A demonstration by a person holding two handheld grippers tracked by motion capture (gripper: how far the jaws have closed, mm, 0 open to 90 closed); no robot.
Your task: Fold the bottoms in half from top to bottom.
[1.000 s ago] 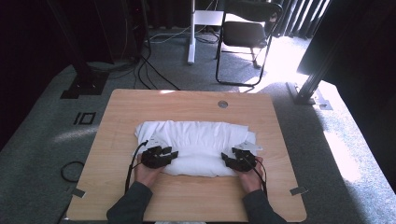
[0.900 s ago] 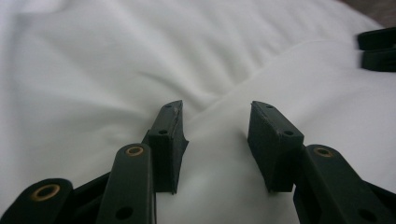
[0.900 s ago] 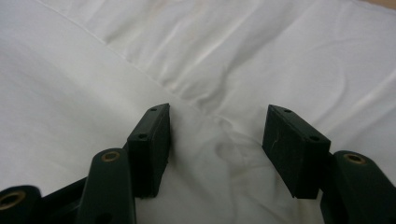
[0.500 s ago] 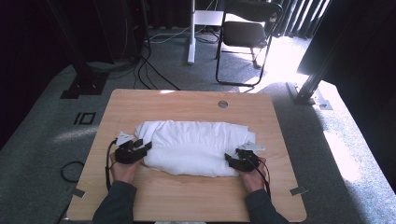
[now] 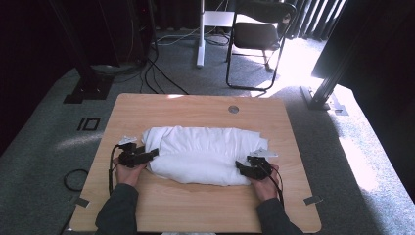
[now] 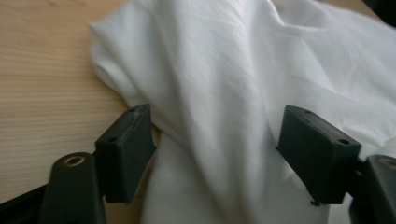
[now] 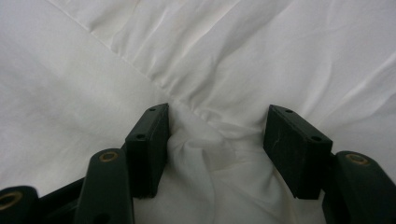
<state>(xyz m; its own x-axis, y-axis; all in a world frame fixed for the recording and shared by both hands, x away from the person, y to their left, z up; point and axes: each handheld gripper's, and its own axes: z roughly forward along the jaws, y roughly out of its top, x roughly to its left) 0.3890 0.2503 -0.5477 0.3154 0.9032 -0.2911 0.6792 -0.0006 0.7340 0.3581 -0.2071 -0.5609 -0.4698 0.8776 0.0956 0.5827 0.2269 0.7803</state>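
A white cloth [image 5: 203, 154] lies folded into a long bundle across the middle of the wooden table [image 5: 195, 105]. At its left end sits my left gripper [image 5: 154, 153], pointing right. Its jaws have just been opening and stand wide apart in the left gripper view [image 6: 215, 135]; a fold of the cloth [image 6: 224, 70] runs between them, not pressed. My right gripper [image 5: 240, 166] rests at the cloth's right end, pointing left. In the right gripper view [image 7: 215, 135] its jaws stand apart around a bunched ridge of cloth [image 7: 257, 46].
A round grommet [image 5: 233, 109] sits near the table's far edge. Beyond the table stand a black chair [image 5: 259, 34], a white post [image 5: 200, 34] and a dark stand [image 5: 328, 83]. Cables [image 5: 161, 73] trail over the grey carpet.
My left gripper has slid left off the top of the cloth to its left end and its jaws have opened. The right gripper has stayed in place.
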